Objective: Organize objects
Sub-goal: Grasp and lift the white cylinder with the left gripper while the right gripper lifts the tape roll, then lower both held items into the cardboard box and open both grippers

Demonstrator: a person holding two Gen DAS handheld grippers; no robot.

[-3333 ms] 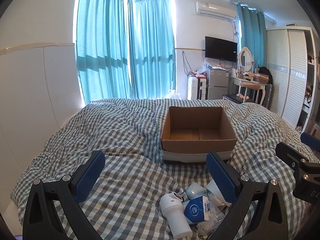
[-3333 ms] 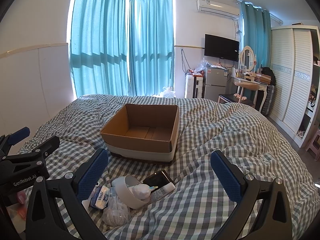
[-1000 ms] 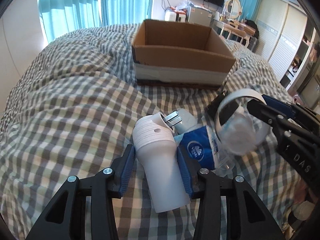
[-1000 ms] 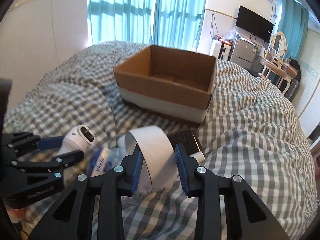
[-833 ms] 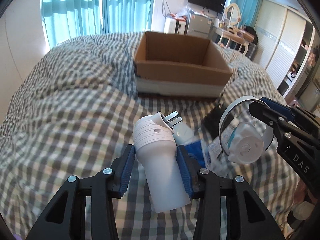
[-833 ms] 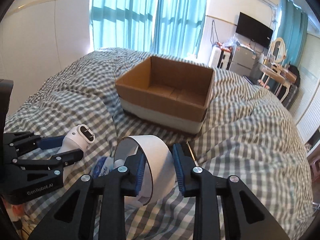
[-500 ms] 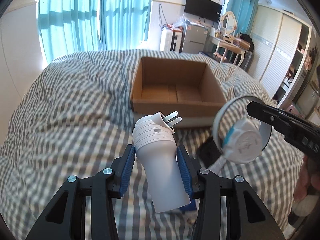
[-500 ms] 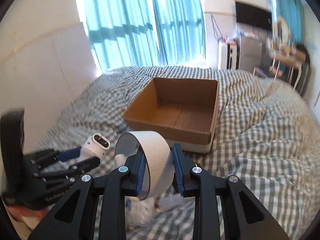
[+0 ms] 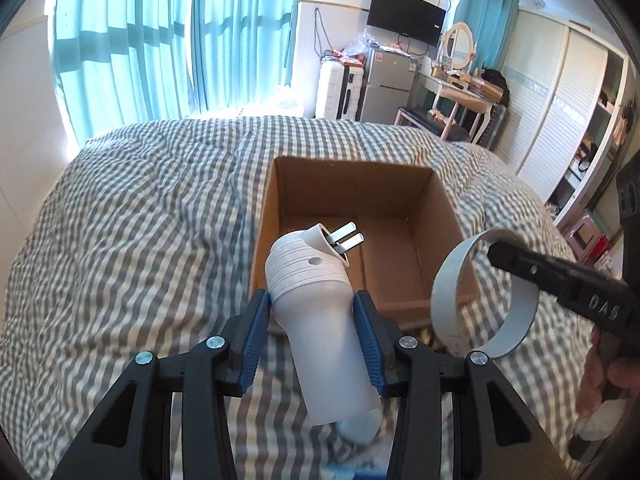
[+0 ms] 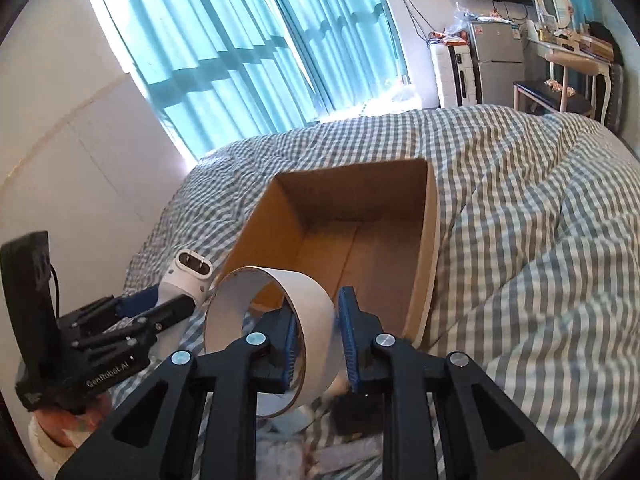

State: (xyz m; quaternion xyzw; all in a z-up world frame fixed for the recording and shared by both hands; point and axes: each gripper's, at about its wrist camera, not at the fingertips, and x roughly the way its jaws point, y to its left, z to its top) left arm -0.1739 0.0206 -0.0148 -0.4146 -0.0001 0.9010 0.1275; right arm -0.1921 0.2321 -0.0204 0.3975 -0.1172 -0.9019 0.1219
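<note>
Checked quilt on bed, teal curtains behind, open cardboard box ahead, left gripper pinching white plug adapter, right gripper clamping tape ring at box edge.

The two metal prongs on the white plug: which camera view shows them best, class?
Left wrist view: the prongs stick out sideways from the white plug, both plainly visible. The right wrist view shows them only end-on, small and foreshortened.

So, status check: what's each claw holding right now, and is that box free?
Left gripper shut on white plug. Right gripper shut on tape ring. Both raised near the cardboard box; box empty, nothing blocking its opening.
</note>
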